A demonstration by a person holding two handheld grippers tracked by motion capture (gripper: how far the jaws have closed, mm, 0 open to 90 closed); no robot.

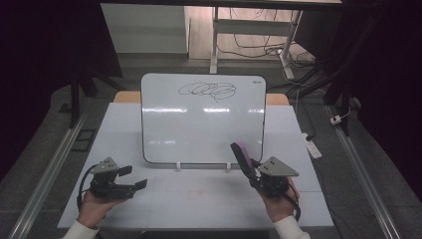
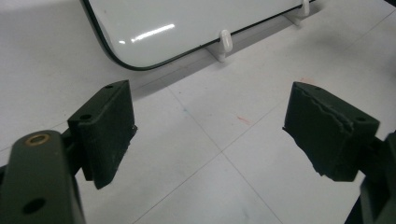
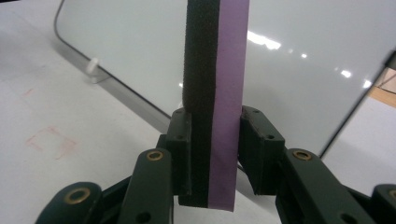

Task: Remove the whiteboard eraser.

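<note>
Where the white table (image 1: 194,194) meets the person's left hand (image 1: 92,206), left gripper (image 1: 133,178) held low near the front edge, jaws spread wide and empty, bare tabletop between them in the left gripper view. Farther back at centre, whiteboard (image 1: 203,119) propped upright on small white clips (image 2: 225,41), black scribble (image 1: 208,90) near its top edge. At right, right gripper (image 1: 245,160) clamped on a purple-and-black eraser (image 3: 215,93), eraser upright, just before the whiteboard's lower right corner.
</note>
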